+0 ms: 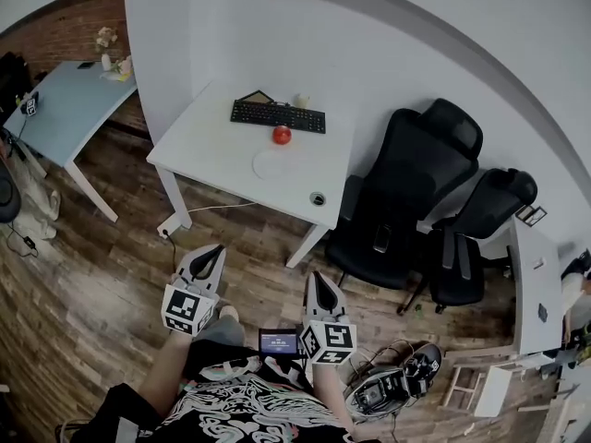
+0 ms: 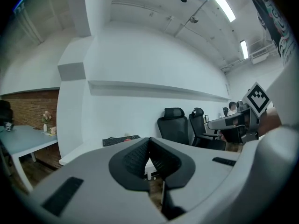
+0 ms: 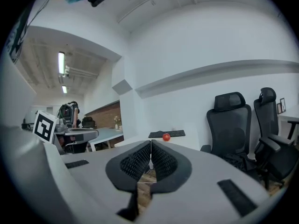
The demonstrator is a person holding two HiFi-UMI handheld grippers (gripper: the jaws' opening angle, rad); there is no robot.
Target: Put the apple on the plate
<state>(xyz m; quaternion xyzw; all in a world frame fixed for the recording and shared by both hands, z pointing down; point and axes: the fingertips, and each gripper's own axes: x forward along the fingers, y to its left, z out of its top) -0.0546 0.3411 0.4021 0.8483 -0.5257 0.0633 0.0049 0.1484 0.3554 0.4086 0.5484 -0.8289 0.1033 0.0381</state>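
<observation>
While both grippers hang over wood floor, well apart from desk (image 1: 205, 144):
- Left gripper (image 1: 216, 248): jaws shut tight, nothing in them.
- Apple (image 1: 282, 135): on desk, between keyboard (image 1: 277, 115) and plate (image 1: 277, 164), not on plate.
- Right gripper (image 1: 319, 276): jaws shut tight, nothing in them.
- Black chairs (image 1: 406, 192): right of desk.

1. The left gripper (image 1: 218, 247) has a pale grey shell, black ribbed pads (image 2: 135, 160) and a cube (image 1: 187, 309) of black-and-white square markers.
2. The right gripper (image 1: 317, 276) is built the same (with its own marker cube (image 1: 330, 341)).
3. The shirt (image 1: 245, 404) is black with a white swirling print.
</observation>
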